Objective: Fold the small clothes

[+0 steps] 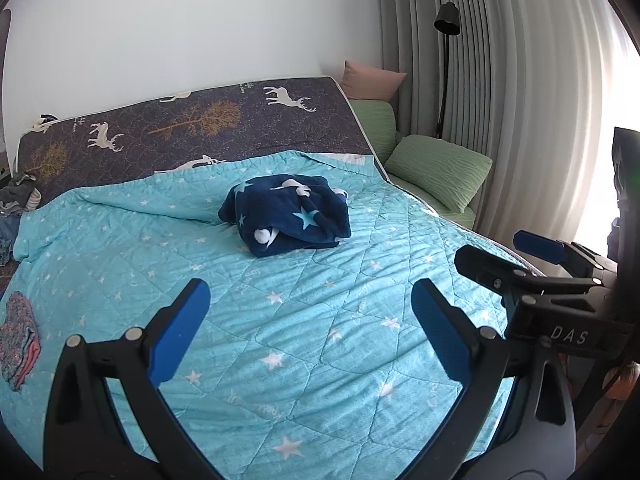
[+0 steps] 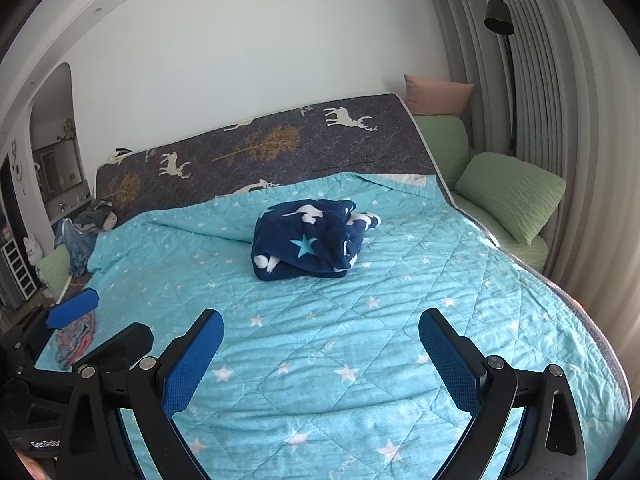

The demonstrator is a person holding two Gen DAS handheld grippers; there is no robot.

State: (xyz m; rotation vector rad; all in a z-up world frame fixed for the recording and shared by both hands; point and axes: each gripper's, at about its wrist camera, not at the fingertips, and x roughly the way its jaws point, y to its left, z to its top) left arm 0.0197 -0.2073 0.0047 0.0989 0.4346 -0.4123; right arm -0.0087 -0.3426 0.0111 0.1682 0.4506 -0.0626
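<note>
At the bed's left edge lies a patterned garment [image 1: 18, 340]. Both the left gripper [image 1: 310, 328] and the right gripper [image 2: 320, 360] hover spread, empty, probably approaching the navy star garment [image 1: 286, 216] bundled mid-quilt [image 1: 320, 360].

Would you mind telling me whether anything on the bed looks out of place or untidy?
The dark navy fleece garment with white and blue stars lies bunched in a lump mid-bed on the turquoise star-print quilt, not flat. A heap of grey clothes sits crumpled at the bed's far left corner.
</note>
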